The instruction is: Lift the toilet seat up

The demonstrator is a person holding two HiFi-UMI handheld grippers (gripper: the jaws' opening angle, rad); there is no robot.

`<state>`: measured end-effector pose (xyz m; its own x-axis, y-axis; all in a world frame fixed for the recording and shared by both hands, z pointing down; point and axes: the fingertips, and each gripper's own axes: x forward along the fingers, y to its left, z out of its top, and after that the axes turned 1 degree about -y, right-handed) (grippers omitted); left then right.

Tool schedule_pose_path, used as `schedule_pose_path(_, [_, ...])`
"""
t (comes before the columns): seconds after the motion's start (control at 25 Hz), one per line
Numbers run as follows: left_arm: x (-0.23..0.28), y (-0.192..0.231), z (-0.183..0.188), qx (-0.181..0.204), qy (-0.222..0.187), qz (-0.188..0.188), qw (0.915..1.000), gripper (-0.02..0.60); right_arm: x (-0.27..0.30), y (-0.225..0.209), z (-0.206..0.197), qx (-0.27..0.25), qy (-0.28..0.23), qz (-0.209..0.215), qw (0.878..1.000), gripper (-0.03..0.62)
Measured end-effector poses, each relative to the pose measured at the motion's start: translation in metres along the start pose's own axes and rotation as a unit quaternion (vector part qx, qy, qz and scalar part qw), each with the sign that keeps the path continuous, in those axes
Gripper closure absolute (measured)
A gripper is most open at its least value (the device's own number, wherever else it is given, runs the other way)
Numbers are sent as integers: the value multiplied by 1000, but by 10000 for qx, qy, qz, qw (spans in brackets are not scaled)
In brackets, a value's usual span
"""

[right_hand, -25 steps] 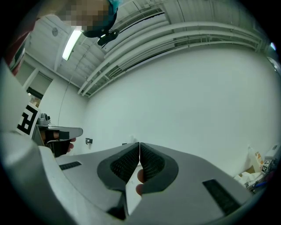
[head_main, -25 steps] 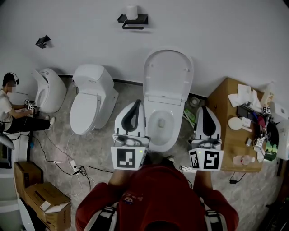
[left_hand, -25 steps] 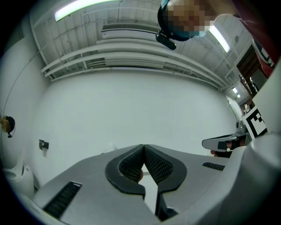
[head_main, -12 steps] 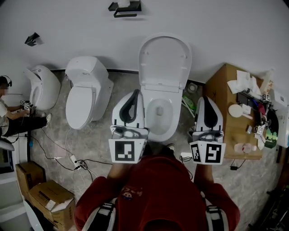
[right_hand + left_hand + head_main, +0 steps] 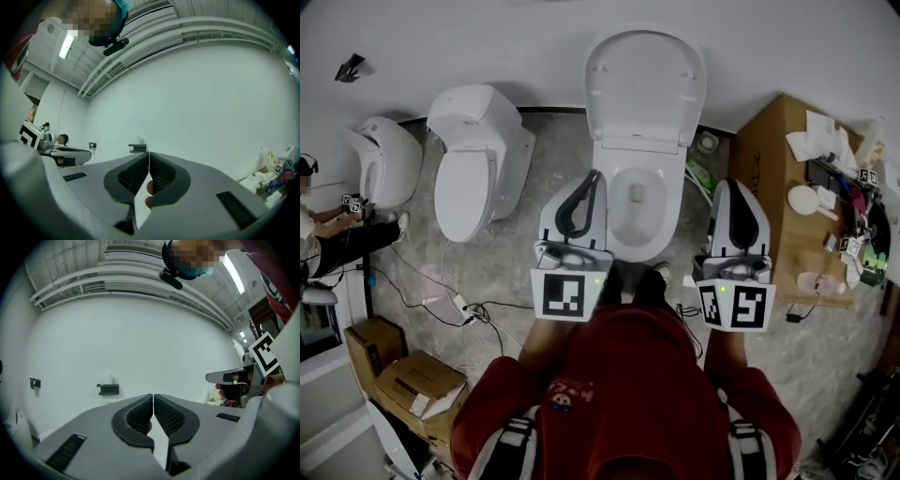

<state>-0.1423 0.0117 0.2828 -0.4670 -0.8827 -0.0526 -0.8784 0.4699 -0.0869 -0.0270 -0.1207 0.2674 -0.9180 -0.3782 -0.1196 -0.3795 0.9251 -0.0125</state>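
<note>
The white toilet has its lid and seat (image 5: 645,84) raised against the wall, and I cannot tell the two apart. Its bowl (image 5: 617,223) lies open below them. My left gripper (image 5: 594,175) hovers beside the bowl's left rim, shut and empty. To the right of the bowl my right gripper (image 5: 734,185) is also shut with nothing in it. In the left gripper view the left gripper (image 5: 153,395) points level at the bare wall with its pads together. The right gripper view shows the right gripper (image 5: 149,153) likewise shut. Neither gripper touches the toilet.
A second toilet (image 5: 478,159) with its lid down stands to the left, and a third toilet (image 5: 384,159) beyond it. A person (image 5: 328,234) sits at the far left. A cluttered wooden table (image 5: 773,187) flanks the right. Cables (image 5: 469,309) and cardboard boxes (image 5: 412,384) lie on the floor.
Both grippers have sunk a little and stay shut. The head view has shifted, so the toilet sits higher in the picture.
</note>
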Motion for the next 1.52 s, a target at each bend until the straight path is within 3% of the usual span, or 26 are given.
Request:
schedule_pose_path(0.32, [5,-12,-48,279,402,-329,9983,568,-7,-7,-20,58,220,-123,9997,580])
schedule_pose_path(0.52, [4,-25,-86,1271,873,-905,9839,568,-14,-11,-33,97,375,-185,9991,580])
schedule_pose_path(0.88, [-1,-45,-160,1242,1418,-1156,9753,568,-24,-13,-60,225,624,-212,9976,580])
schedule_pose_path(1.2, [-21,-68,-239,1157,2264,-1527,9550,540,-27,-9,-92,351,916,-101,9951,580])
schedule_pose_path(1.52, [-42,-96,-308,1463,2887,-2338,9168,478,-27,-4,-127,486,1193,-75,9916,580])
